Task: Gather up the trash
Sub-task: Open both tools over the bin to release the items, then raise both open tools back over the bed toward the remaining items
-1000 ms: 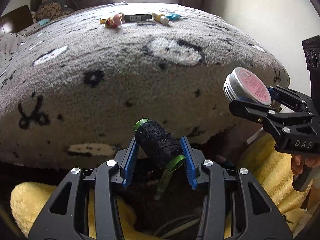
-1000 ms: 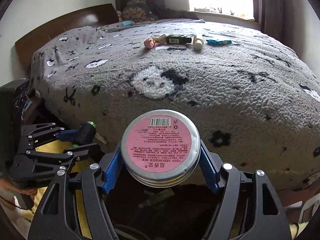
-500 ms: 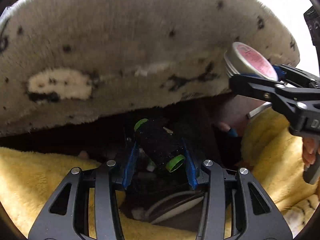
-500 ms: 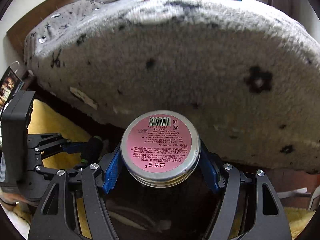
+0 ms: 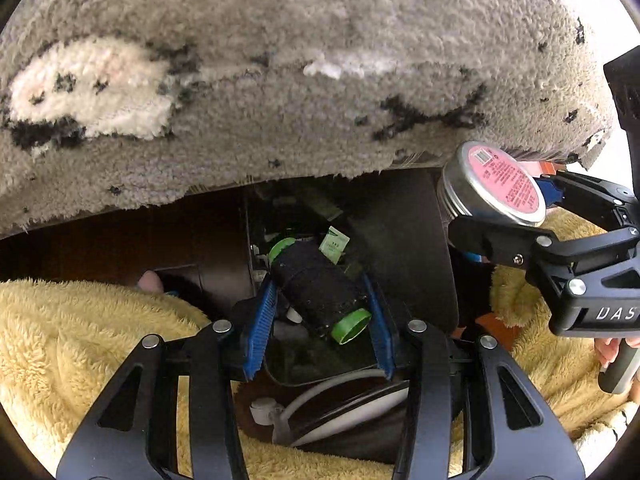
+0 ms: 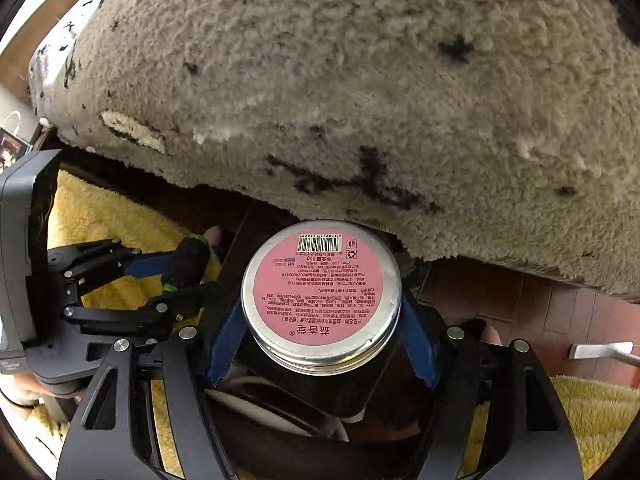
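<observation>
1. Thread spool [image 5: 320, 292], black with green ends, sat clamped crosswise between the blue pads of my left tool [image 5: 320, 320]; the pads pressed on its wound body, one green end toward me and the other away.
2. Round tin [image 6: 322, 294] with a pink printed label and a silver rim was gripped across its sides by my right tool [image 6: 320, 320], label facing the camera; from the left wrist view the same tin [image 5: 496, 184] showed at the right, tilted, in that tool [image 5: 532, 216].
3. Both tools pointed steeply down, side by side and near each other; in the right wrist view my left tool [image 6: 176, 276] appeared at the left with the spool in it.
4. Under the left tool lay a dark opening holding bits of rubbish, among them a small green-and-white packet [image 5: 334, 244] just beyond the spool. I could not tell exactly what kind of container it was.
5. White hose [image 5: 340, 404] curved across the dark area below my left tool.
6. Yellow fleece [image 5: 80, 340] spread on both sides below the tools.
7. Grey shaggy blanket [image 5: 320, 80] with black and white patterns hung over the bed edge above, filling the upper part of both views.
8. Reddish tiled floor [image 6: 520, 308] showed at the right beneath the blanket's edge.
</observation>
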Demonstrator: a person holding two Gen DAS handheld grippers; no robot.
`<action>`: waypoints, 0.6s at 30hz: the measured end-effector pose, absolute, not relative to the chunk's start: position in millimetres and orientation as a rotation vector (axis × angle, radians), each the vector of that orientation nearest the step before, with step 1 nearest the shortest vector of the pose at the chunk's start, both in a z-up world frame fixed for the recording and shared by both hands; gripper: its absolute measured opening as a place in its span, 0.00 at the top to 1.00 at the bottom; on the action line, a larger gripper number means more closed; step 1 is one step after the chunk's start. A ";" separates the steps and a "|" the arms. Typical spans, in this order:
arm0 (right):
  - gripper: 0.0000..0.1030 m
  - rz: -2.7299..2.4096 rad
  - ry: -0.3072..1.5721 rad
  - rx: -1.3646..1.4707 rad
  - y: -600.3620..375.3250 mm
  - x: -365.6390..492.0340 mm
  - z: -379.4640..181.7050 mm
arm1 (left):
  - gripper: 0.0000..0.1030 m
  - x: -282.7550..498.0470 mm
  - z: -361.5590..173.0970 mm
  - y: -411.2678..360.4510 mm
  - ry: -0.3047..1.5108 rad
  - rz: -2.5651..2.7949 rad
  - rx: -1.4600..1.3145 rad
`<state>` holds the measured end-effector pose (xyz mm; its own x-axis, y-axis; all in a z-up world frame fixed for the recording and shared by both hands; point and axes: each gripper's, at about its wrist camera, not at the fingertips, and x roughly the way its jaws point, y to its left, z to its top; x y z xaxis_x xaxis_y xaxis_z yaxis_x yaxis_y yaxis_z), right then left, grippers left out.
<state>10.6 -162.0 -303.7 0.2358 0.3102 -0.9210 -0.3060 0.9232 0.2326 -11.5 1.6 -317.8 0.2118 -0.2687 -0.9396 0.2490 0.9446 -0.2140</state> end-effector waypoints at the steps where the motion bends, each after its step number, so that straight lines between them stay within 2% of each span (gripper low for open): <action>1: 0.31 0.421 1.266 0.007 -162.7 11.2 -304.2 | 0.60 -5.3 -318.9 -1.1 1.311 -0.359 -0.015; 3: 0.29 0.422 1.263 0.008 -163.2 12.0 -304.4 | 0.58 -3.4 -319.1 -1.9 1.317 -0.355 -0.014; 4: 0.25 0.419 1.255 0.008 -164.2 12.3 -303.0 | 0.58 -3.6 -318.4 -2.6 1.317 -0.353 -0.013; 6: 0.21 0.411 1.242 0.012 -161.5 20.8 -299.6 | 0.52 -0.8 -320.7 -3.6 1.313 -0.347 -0.012; 18: 0.20 0.373 1.153 0.021 -179.3 23.9 -274.9 | 0.42 3.5 -296.7 -9.2 1.260 -0.325 0.011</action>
<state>23.9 -179.3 -274.9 0.3513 0.2992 -0.8872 -0.2775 0.9383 0.2066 3.5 -9.2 -296.7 0.2662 -0.2347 -0.9349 0.2468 0.9542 -0.1692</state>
